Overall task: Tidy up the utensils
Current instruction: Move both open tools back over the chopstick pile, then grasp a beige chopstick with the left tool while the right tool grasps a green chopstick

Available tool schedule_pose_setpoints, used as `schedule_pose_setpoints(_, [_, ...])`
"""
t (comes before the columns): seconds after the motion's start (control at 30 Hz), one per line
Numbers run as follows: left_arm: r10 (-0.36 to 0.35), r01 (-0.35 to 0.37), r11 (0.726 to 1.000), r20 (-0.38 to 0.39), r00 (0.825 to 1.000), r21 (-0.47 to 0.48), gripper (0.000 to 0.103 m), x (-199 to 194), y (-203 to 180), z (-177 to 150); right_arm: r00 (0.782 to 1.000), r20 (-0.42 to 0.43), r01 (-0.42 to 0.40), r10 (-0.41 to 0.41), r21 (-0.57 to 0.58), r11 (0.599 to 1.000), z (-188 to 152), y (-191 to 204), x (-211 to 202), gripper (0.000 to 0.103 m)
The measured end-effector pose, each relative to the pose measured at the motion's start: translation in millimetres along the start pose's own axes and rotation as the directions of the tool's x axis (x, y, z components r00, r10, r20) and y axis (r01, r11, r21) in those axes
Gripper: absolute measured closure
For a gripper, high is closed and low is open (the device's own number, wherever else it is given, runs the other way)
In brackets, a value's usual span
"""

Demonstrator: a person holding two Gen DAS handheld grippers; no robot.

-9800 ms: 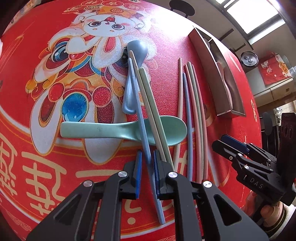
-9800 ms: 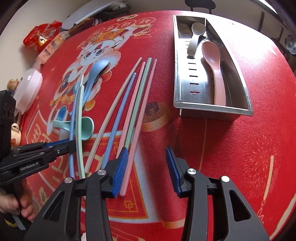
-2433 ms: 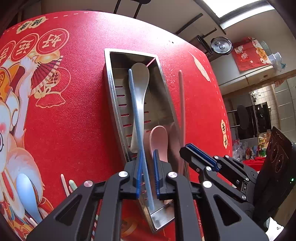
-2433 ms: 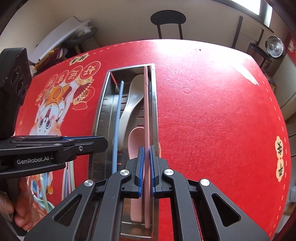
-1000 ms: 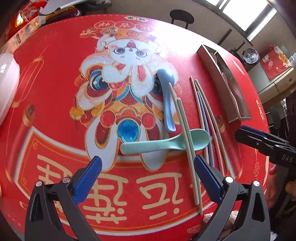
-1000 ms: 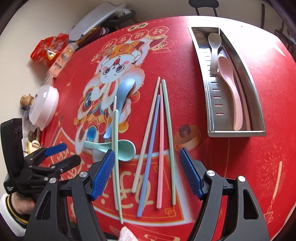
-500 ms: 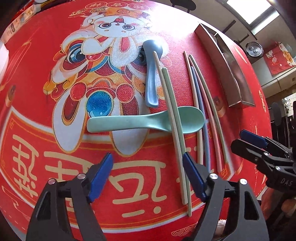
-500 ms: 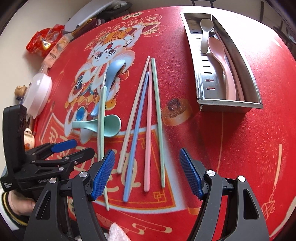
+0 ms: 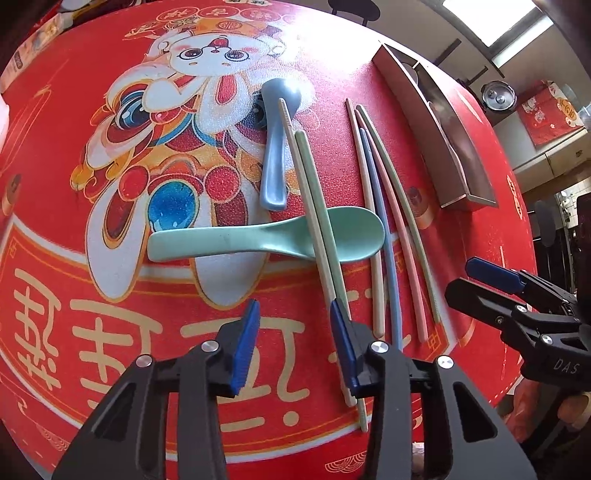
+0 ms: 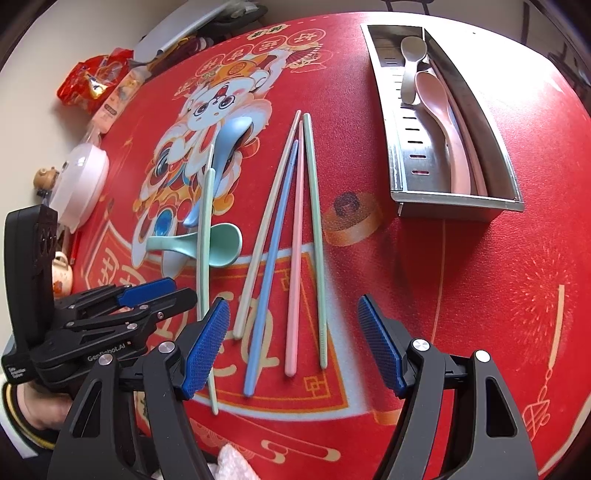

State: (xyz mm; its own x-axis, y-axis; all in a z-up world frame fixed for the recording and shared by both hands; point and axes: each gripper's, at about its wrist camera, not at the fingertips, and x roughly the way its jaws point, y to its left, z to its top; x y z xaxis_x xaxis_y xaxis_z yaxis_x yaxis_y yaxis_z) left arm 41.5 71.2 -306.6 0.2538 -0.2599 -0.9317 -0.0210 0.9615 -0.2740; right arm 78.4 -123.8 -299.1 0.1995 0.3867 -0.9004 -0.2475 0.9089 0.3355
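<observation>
A mint green spoon lies across the red mat, with a green chopstick and a beige one lying over it. A blue spoon lies above it. Four more chopsticks, beige, blue, pink and green, lie side by side to the right. My left gripper is open, its right finger touching the near ends of the crossed pair. My right gripper is open around the near ends of the four chopsticks. The steel tray holds a grey spoon, a pink spoon and a pink chopstick.
A white lidded dish, a small figurine, snack packets and a bottle stand along the mat's left edge. A chair stands beyond the table's far side.
Both grippers have come down closer to the mat. The left gripper has narrowed and moved up to the near ends of the crossed chopstick pair. The right gripper has closed in on the four chopsticks.
</observation>
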Motion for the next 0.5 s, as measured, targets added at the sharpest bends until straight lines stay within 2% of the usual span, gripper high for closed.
schedule_pose_setpoints(0.17, [0.019,-0.019,0.999,0.005,1.000,0.027,0.066,0.6,-8.1,1.5,1.000,-0.007,0.003,-0.003,0.000,1.000,-1.9,-3.0,2.5,0.033])
schedule_pose_setpoints(0.43, [0.009,-0.010,0.999,0.003,1.000,0.038,0.069,5.7,-16.1,7.0,0.999,0.015,0.039,-0.038,-0.065,0.997,-1.6,-1.0,8.6,0.034])
schedule_pose_setpoints(0.5, [0.003,-0.003,0.999,0.003,1.000,0.041,0.072,6.5,-17.8,7.5,0.999,0.020,0.041,-0.040,-0.081,0.996,-0.7,0.3,10.5,0.038])
